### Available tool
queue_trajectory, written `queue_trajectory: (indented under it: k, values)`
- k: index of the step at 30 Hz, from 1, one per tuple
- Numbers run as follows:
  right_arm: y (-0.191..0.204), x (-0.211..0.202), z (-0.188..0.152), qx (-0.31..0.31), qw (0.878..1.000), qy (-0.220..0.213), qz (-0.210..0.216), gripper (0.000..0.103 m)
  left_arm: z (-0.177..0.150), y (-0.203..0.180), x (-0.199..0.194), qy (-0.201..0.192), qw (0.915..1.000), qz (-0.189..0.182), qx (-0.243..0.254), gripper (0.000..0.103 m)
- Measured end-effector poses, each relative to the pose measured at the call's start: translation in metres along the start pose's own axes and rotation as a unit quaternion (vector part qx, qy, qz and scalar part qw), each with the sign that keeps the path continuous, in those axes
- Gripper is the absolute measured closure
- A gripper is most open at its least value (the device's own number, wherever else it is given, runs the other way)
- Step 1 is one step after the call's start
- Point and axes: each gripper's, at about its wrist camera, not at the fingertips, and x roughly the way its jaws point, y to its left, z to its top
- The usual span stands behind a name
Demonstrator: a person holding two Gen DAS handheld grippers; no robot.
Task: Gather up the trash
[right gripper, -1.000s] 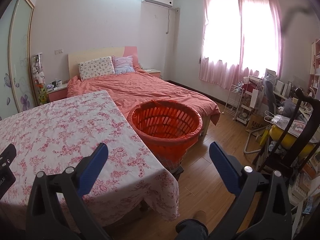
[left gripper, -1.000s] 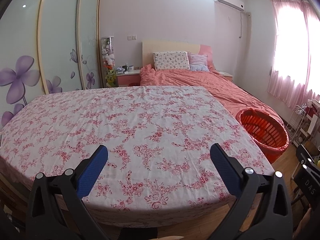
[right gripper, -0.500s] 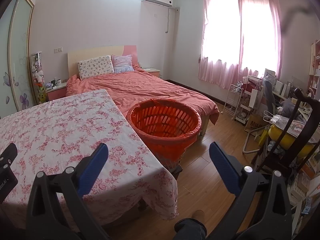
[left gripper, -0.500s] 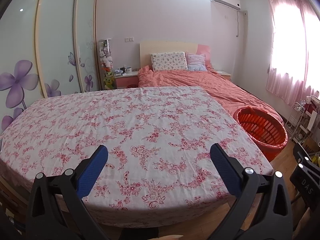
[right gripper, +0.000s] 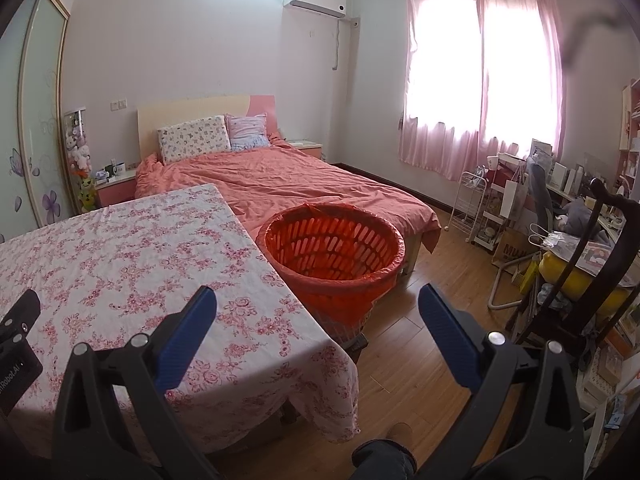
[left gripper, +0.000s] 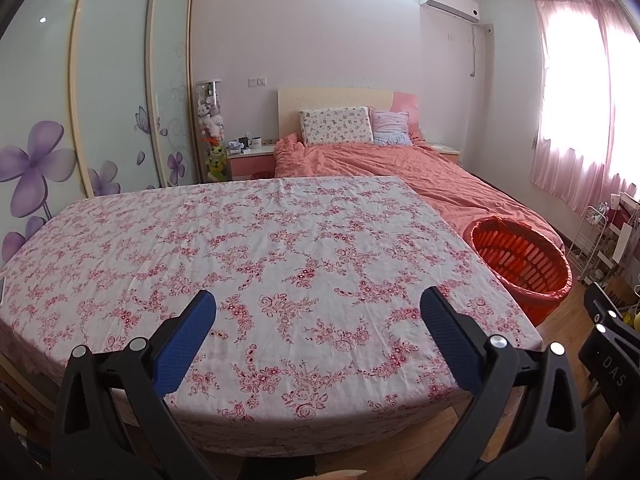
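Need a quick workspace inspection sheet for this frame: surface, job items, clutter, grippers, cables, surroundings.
Surface: table with floral cloth, nothing lying on it.
Job's things: orange basket with liner on the floor at the table's right side; no trash seen.
Clutter: crowded shelves and bags by the window.
Grippers: left gripper open, empty; right gripper open, empty.
Cables: nothing seen.
Surroundings: bed, wardrobe, pink curtains.

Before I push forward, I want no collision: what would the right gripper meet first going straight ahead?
Probably the orange basket: it sits between the open fingers of the right gripper, beside the floral tablecloth. Depth is unclear, so it might pass above the rim.
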Motion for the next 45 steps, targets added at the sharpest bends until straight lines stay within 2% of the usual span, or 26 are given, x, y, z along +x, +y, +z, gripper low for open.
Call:
queue_trajectory:
  k: [45]
  values:
    - [0.0039,0.0007,-0.0012,-0.004,1.000,0.003,0.003,0.004,0.0002,-0.0020,0.0016,0.005,1.0000,-0.002,-0.004,0.002]
